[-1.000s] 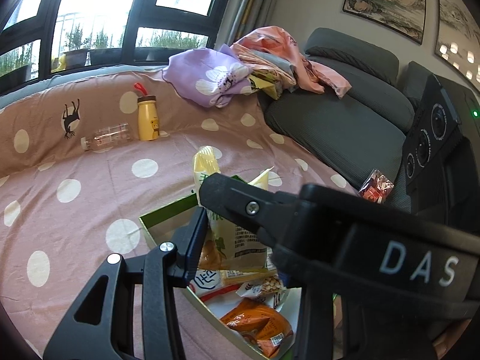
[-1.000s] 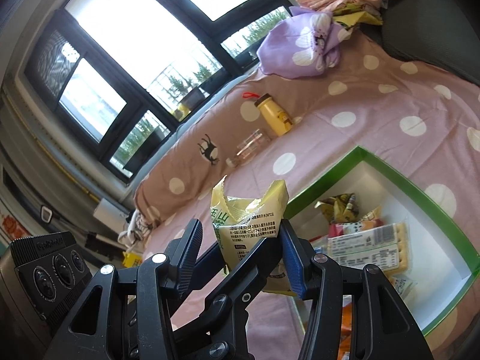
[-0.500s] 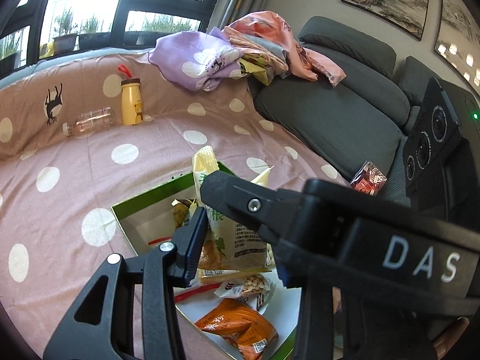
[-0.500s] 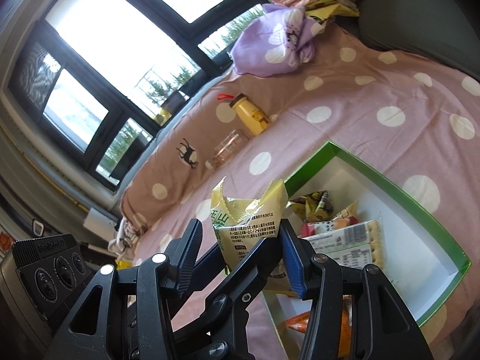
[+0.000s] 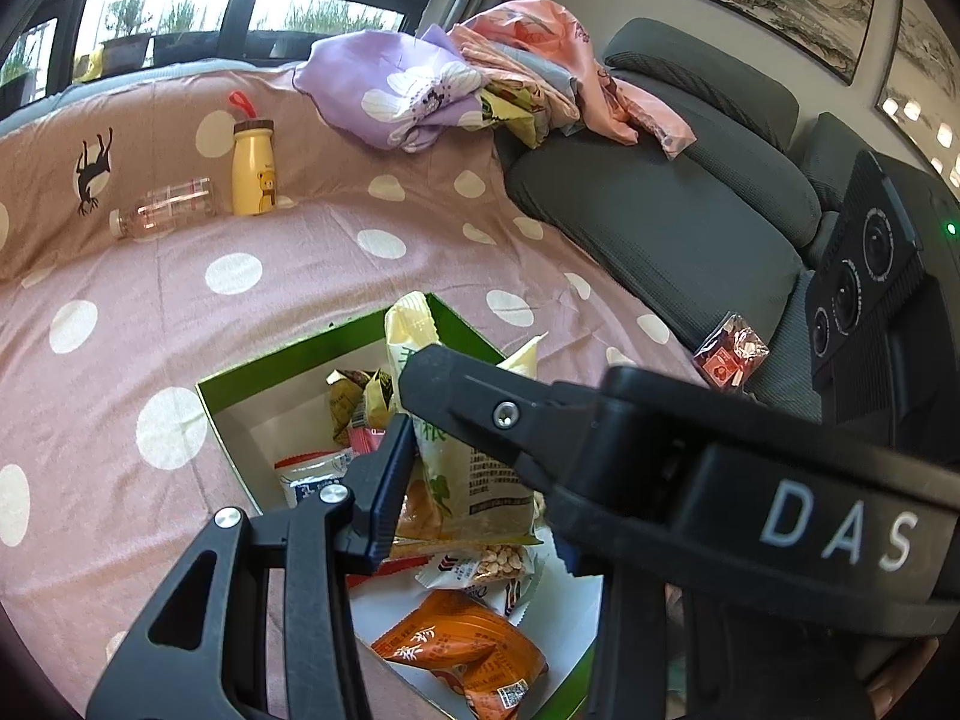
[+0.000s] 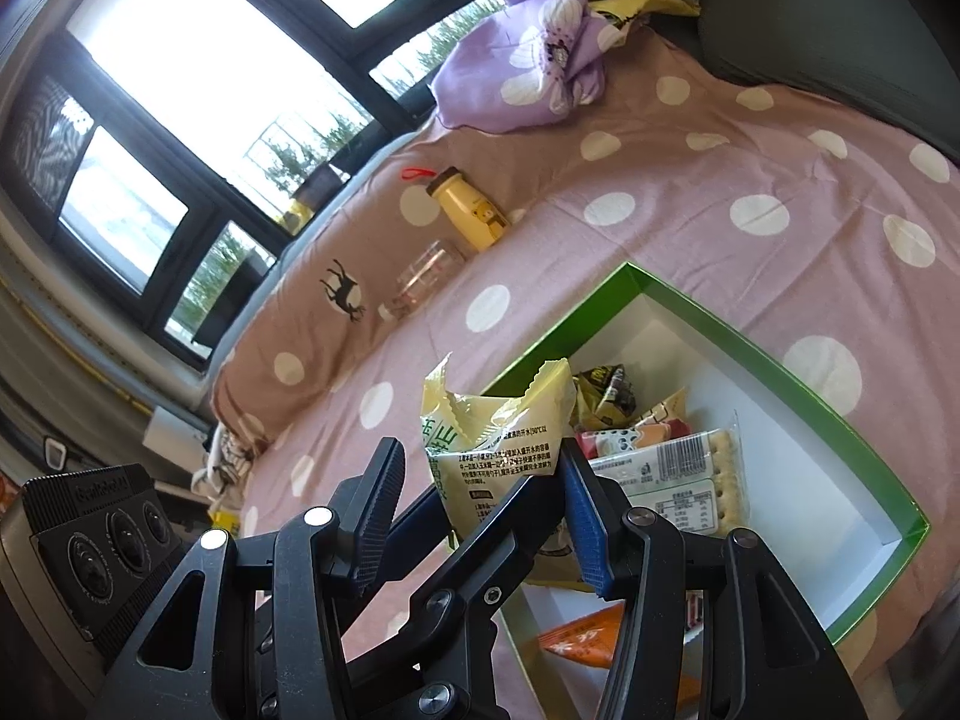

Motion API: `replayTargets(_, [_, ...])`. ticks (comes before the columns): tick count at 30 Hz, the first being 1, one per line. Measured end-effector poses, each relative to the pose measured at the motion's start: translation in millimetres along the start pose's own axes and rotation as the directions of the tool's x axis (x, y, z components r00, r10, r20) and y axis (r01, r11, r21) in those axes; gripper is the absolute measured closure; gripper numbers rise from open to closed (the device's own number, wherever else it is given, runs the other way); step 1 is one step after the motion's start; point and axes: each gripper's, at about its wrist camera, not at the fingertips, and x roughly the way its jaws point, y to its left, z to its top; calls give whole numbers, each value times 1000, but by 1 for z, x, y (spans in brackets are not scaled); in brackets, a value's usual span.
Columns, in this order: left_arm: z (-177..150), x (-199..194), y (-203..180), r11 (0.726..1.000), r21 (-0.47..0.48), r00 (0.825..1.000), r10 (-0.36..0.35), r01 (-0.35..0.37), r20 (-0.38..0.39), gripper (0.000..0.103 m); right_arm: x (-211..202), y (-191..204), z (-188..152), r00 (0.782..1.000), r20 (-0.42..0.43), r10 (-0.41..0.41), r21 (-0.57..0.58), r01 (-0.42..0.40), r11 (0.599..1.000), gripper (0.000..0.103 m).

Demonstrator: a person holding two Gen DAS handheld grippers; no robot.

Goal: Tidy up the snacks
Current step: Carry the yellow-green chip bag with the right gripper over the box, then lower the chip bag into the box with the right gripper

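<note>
Yellow snack bag (image 5: 462, 450) held above the green box (image 5: 288, 360), pinched from two sides.

The left gripper (image 5: 408, 420) clamps the bag's lower part, and the right gripper (image 6: 480, 480) is clenched on the same bag (image 6: 498, 438). Beneath it the box (image 6: 780, 372), on a dotted pink sheet (image 5: 180, 276), holds an orange packet (image 5: 456, 648), a cracker pack (image 6: 672, 468) and small wrapped snacks (image 6: 606, 396).

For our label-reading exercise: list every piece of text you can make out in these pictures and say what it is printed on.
"DAS": white letters on the black body of the right gripper, seen from the left wrist.
Yellow snack bag: large green characters and small print, too blurred to read.
Orange packet: white characters, unclear.
Cracker pack: barcode label, too small.
Yellow bottle: a bear picture, no words.
</note>
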Motion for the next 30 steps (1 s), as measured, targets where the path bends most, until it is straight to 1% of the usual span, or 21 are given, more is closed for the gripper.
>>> replayTargets(10, [0,9,2,1000,-10,999,-19,19,-29,64,5,-6,1,999,-19,-29,14,29,999,48])
replayTargets(20, [-3,19,5,999,-41,997,-35,33,-63,64,13,-11,2,997,-53,-60,28,62,998,48])
replayTargets(30, [-4,22,6,997,-60,996,-47,43,-74,64,16,-15,2,995,-60,-76,35,78,996,48])
